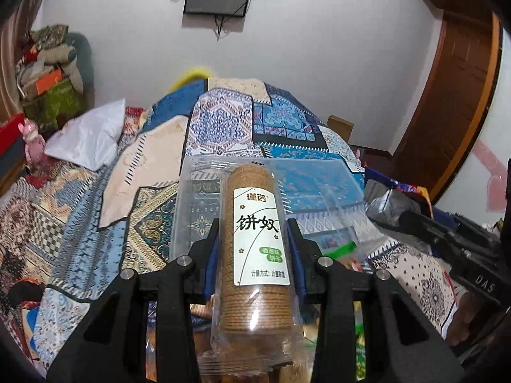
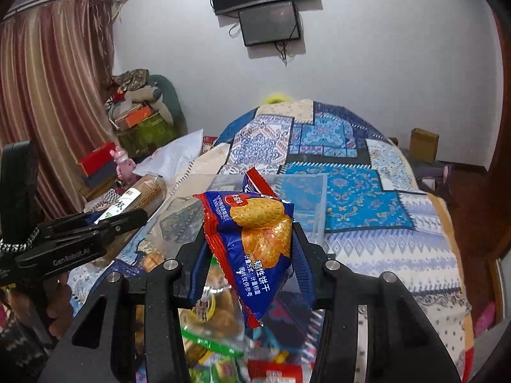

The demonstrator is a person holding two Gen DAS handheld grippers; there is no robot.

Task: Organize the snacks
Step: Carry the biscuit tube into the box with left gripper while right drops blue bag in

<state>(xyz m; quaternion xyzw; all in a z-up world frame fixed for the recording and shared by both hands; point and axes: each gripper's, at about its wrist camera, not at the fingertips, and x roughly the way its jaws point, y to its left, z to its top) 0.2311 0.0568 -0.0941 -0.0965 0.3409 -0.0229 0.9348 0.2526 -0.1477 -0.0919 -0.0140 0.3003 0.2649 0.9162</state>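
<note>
My left gripper [image 1: 254, 233] is shut on a clear-wrapped roll of brown biscuits [image 1: 255, 242] with a white label, held upright above the bed. It also shows in the right wrist view [image 2: 140, 196], held by the left gripper [image 2: 95, 226] at the left. My right gripper [image 2: 252, 239] is shut on a blue and red biscuit packet [image 2: 255, 239], lifted above a pile of loose snacks [image 2: 220, 335]. A clear plastic box [image 1: 319, 178] stands on the bed just ahead of both grippers; it shows in the right wrist view too [image 2: 303, 198].
The bed has a patchwork quilt [image 1: 255, 118] in blue and cream. A white pillow [image 1: 92, 137] lies at the left. Stacked boxes and clothes [image 1: 51, 73] stand in the far left corner. A wooden door [image 1: 456, 95] is at the right. More snack packets [image 1: 392, 198] lie right of the box.
</note>
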